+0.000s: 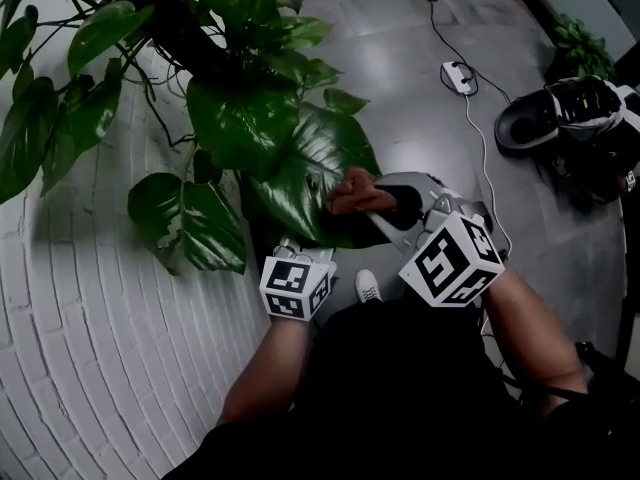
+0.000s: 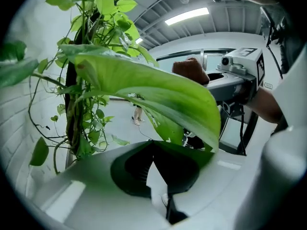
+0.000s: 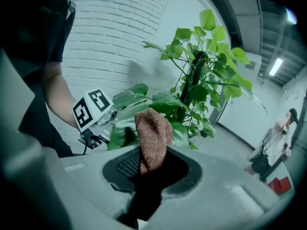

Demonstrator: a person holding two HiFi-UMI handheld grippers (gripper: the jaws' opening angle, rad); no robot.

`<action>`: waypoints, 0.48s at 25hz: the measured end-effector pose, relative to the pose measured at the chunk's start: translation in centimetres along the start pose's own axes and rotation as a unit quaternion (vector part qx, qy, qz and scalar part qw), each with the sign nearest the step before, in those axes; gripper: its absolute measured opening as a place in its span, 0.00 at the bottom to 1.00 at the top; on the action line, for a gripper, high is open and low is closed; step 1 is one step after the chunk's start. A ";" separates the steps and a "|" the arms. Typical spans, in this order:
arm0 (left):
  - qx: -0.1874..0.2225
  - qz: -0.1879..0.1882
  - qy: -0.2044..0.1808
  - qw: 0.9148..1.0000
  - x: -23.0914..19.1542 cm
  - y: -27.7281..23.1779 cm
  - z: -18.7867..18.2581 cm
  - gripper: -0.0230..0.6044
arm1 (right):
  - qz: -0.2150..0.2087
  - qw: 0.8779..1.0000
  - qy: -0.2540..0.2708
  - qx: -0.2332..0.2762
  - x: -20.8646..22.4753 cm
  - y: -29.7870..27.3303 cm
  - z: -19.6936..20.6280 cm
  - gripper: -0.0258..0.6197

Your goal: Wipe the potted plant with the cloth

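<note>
Black short-sleeved top (image 1: 400, 388); grey left claw (image 2: 153, 163) and right claw (image 3: 151, 169) bear white, black-marked cubes (image 1: 458, 260).

leaves (image 1: 300, 168) block ahead, wall (image 1: 90, 318) hems left, floor (image 1: 420, 108) open right

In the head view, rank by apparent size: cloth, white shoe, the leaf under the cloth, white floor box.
Largest: leaf
Then: cloth
Last: white shoe and white floor box look alike, so unranked.

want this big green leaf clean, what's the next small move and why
Probably drag the brown terry cloth, clamped in the right gripper, across the large glossy green leaf: the cloth rests on it, and the left gripper seems to pinch its edge steady.
</note>
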State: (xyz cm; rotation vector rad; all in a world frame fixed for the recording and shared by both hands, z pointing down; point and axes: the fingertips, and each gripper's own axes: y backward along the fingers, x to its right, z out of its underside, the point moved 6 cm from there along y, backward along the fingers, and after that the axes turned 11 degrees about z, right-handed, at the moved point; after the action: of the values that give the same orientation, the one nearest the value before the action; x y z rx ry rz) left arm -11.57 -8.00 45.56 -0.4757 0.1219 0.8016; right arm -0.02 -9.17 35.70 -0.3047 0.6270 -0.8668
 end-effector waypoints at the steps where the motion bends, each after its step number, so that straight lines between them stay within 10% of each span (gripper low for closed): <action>1: 0.003 -0.006 0.002 1.000 -0.3 0.1 -0.2 0.05 | -0.003 1.000 0.019 0.001 0.4 -0.8 -0.5 0.14; 12: 0.055 -0.061 0.029 0.996 -1.7 0.4 -1.5 0.05 | -0.072 0.978 0.188 0.043 1.9 -8.4 -6.2 0.14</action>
State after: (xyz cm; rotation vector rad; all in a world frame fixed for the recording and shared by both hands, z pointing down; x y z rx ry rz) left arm -12.98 -9.59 44.55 -0.3976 0.1878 0.6578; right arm -8.12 -15.85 34.26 -0.1058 0.9239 -1.1001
